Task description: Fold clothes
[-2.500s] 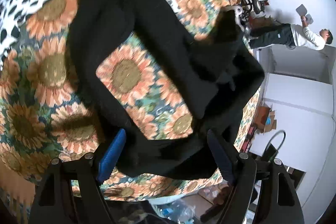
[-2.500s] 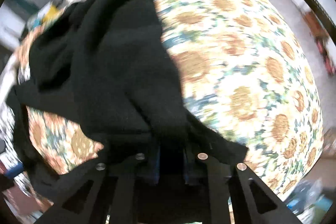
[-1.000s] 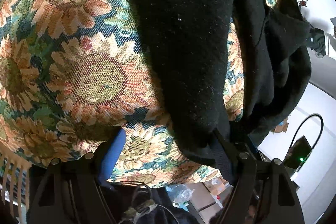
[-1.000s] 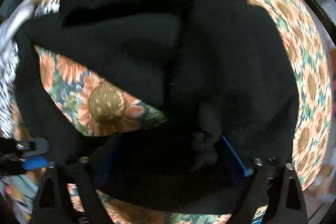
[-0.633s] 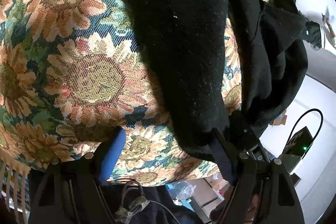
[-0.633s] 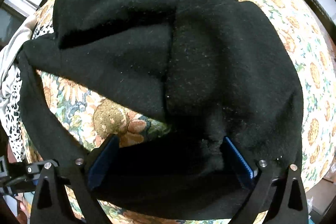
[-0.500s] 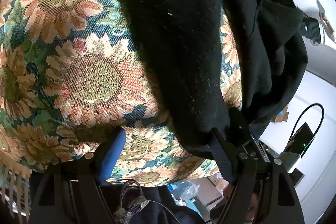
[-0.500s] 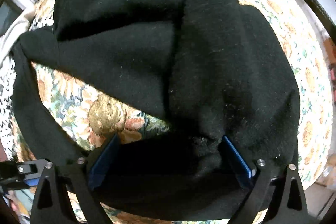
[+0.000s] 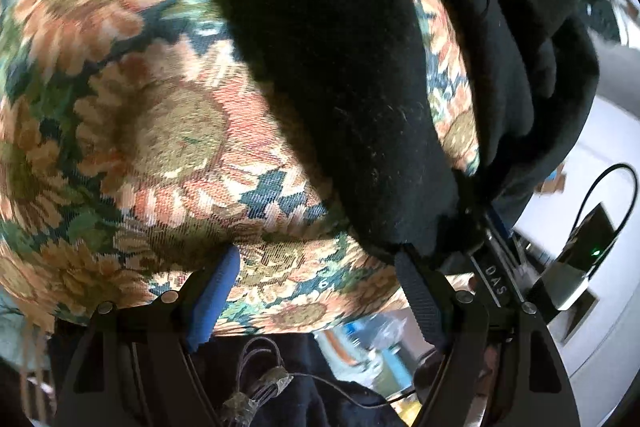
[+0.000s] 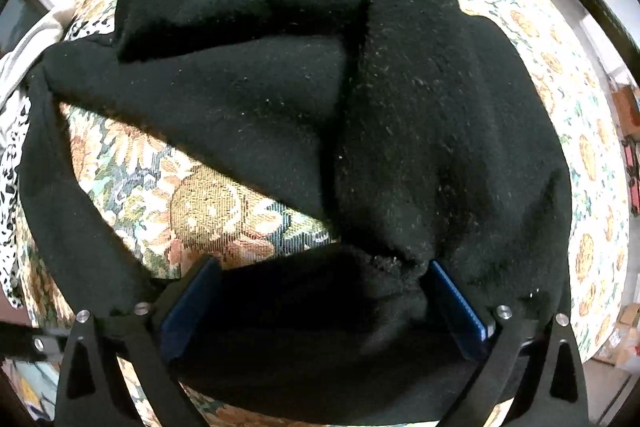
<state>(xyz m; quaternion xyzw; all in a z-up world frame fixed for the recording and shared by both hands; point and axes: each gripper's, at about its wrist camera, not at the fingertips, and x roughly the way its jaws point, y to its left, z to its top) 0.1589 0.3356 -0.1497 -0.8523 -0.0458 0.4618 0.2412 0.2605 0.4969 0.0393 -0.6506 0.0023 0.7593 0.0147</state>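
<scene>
Blue rubber pads line both pairs of jaws, and both stand wide apart with nothing pinched; the left gripper (image 9: 316, 283) has its jaws spread over the sunflower-patterned woven tablecloth (image 9: 160, 131), only its right finger brushing the cuff-like end of the black fleece garment (image 9: 328, 67), so it seems to be lining up on that end rather than holding it; the right gripper (image 10: 316, 291) points down with a rumpled fold of the same garment (image 10: 360, 107) lying loosely between its open pads, not pressed, probably so that it can close on a thick bunch at the near edge. The garment sprawls creased across the cloth-covered table, one long dark strip reaching toward the left gripper, a patch of tablecloth bare between strip and body; a spotted black-and-white cloth (image 10: 12, 155) lies at the far left edge.
</scene>
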